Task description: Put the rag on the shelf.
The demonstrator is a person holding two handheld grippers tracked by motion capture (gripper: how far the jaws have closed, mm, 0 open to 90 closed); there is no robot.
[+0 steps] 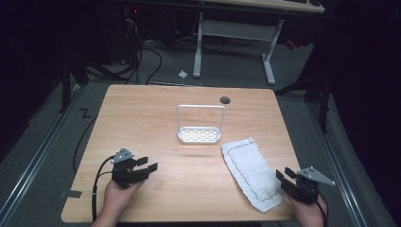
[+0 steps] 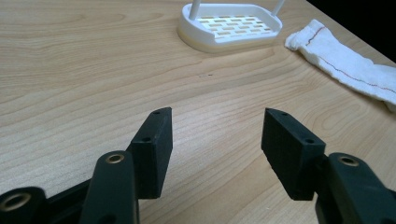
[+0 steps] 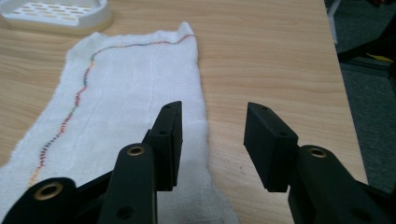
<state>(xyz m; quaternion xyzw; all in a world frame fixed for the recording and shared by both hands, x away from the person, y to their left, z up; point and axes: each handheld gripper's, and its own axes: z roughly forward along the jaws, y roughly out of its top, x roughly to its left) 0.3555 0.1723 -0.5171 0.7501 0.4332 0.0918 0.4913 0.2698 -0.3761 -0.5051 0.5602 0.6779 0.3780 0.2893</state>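
Left hand-held gripper (image 1: 147, 164): you hold it wide apart, holding nothing, low at 7 o'clock on the table (image 1: 142, 118).
Right hand-held gripper (image 1: 283, 176): wide too, at 5 o'clock, right at the towel's edge, likely ready to pinch it.
Towel (image 1: 249, 171): white, flat, with a thin colored stitch line.
Rack (image 1: 200, 135): white, with a tall handle, near the middle.

White cloth (image 1: 251, 172), oblong, lay flat on the wooden table (image 1: 156, 118) toward the near right corner, long axis running diagonally, a thin multicoloured stitched line (image 3: 74, 100) wandering along its length, edges slightly rumpled. White slotted tray (image 1: 199, 135) with an upright wire-frame handle stood near the table's middle, just beyond the cloth's far end, apart from it.
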